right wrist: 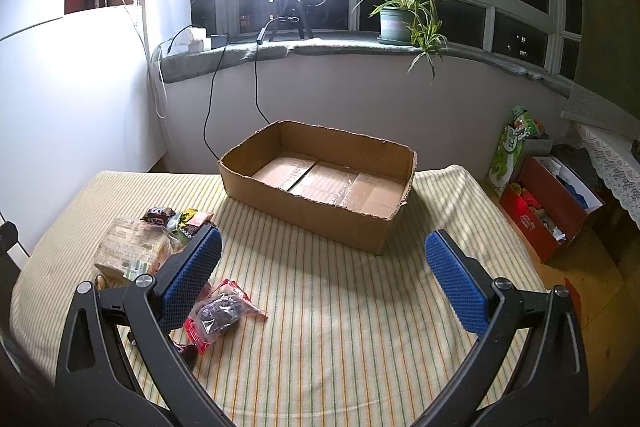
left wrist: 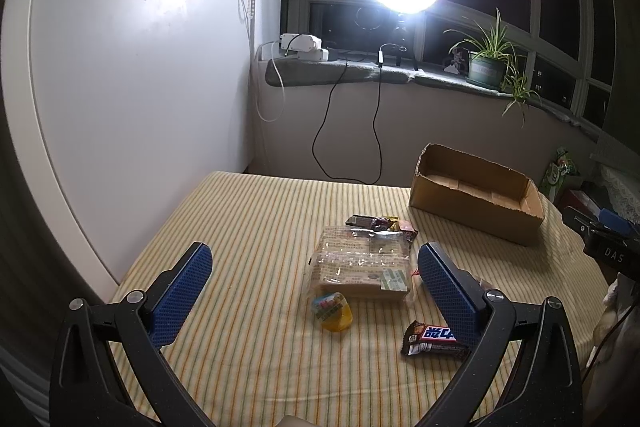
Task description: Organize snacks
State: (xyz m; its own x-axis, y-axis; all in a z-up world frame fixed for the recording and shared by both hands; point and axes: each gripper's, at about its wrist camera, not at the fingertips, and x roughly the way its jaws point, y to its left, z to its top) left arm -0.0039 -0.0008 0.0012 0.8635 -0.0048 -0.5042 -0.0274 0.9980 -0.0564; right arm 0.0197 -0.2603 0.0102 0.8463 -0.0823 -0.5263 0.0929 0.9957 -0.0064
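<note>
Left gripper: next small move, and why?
Probably ease the left gripper forward and down over the bread pack. It is open and holds nothing, the pack lies just ahead between its fingers, and the cardboard box holds no snacks.

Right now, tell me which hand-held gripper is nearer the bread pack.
Left. The left hand-held gripper hovers open with the bread pack between its fingers; the right hand-held gripper sits off to the pack's right, facing the cardboard box.

Soft striped cloth point(right wrist: 340, 307) with a matt look, rough brown cardboard box point(right wrist: 320, 203) with torn edges, shiny see-through plastic bread bag point(left wrist: 360, 263), glossy chocolate bar wrapper point(left wrist: 430, 341), bumpy blue rubbery pads point(left wrist: 448, 291), smooth black plastic gripper arms.
</note>
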